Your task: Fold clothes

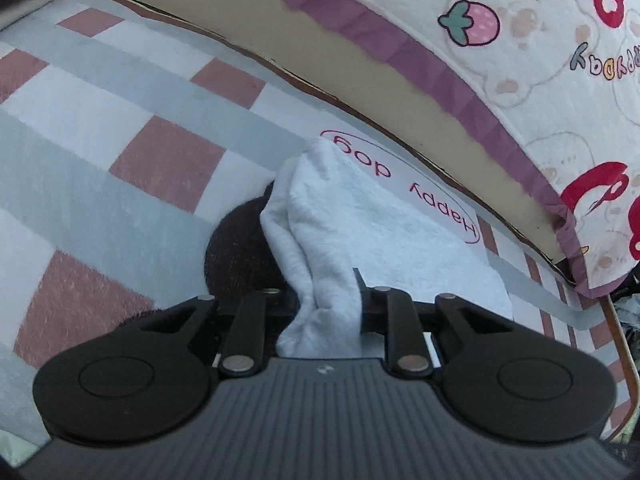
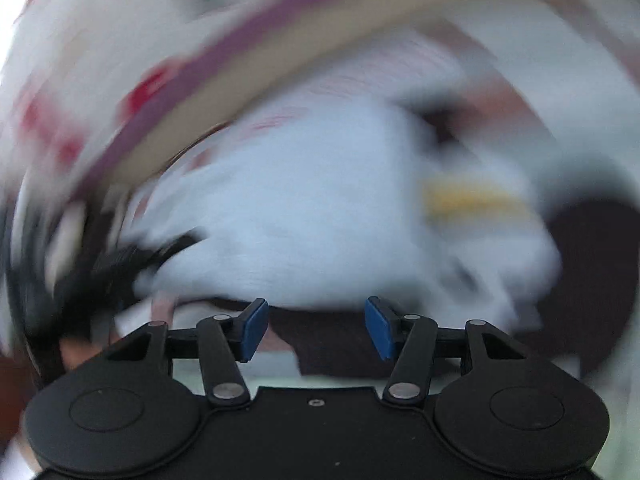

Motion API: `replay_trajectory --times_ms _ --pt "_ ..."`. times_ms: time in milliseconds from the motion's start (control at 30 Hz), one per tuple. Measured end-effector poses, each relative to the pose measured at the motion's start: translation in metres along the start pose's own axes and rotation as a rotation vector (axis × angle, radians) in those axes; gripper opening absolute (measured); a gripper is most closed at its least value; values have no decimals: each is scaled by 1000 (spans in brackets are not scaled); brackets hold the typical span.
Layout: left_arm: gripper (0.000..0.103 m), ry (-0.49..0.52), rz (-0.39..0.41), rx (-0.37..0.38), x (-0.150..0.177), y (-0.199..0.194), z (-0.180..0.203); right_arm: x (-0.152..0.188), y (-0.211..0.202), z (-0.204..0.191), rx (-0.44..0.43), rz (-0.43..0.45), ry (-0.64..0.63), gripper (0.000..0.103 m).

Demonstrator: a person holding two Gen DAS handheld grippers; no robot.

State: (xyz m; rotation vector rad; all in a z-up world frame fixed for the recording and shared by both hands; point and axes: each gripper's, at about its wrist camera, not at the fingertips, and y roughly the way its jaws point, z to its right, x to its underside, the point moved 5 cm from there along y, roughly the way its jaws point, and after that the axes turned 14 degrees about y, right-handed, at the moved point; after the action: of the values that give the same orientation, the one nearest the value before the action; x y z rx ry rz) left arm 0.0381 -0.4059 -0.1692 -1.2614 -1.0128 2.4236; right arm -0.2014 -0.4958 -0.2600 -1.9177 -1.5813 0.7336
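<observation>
A white fleecy garment [image 1: 360, 236] with red "Happy dog" lettering lies on the checked bed cover [image 1: 120, 128], partly over a dark furry patch [image 1: 236, 248]. My left gripper [image 1: 326, 300] is shut on a bunched fold of this garment, and the cloth fills the gap between its fingers. In the blurred right wrist view the same white garment [image 2: 312, 216] spreads ahead, with a yellow stripe [image 2: 468, 196] on it. My right gripper [image 2: 316, 330] is open, its blue pads [image 2: 256, 330] apart with nothing between them, just short of the garment's near edge.
A pillow or quilt [image 1: 540, 60] with a strawberry print and purple trim lies along the far edge, above a beige headboard strip [image 1: 320, 52]. The bed's wooden edge [image 1: 616, 336] runs at the right. A dark object [image 2: 100, 264] sits at the left in the right wrist view.
</observation>
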Motion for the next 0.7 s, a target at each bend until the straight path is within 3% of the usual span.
replay_trajectory --times_ms 100,233,367,400,433,500,600,667,700 --pt "19 0 0 5 -1 -3 0 -9 -1 25 -80 9 196 60" --pt "19 20 0 -3 1 -2 3 -17 14 22 -72 66 179 67" --pt "19 12 -6 -2 1 -2 2 -21 32 10 -128 129 162 73" --pt "19 10 -7 -3 2 -2 2 -22 37 4 -122 140 133 70" --pt "19 9 -8 -4 2 -2 2 -24 39 -2 -112 167 92 48" --pt "19 10 -11 -3 1 -3 3 -30 35 -16 -110 215 -19 34" --pt "18 22 -21 11 2 -5 7 -21 16 -57 -28 352 -439 29" --pt "18 30 -30 17 3 -7 11 -23 13 -68 20 385 -551 29" --pt "18 39 -33 14 4 -7 12 -27 15 -67 39 384 -546 29"
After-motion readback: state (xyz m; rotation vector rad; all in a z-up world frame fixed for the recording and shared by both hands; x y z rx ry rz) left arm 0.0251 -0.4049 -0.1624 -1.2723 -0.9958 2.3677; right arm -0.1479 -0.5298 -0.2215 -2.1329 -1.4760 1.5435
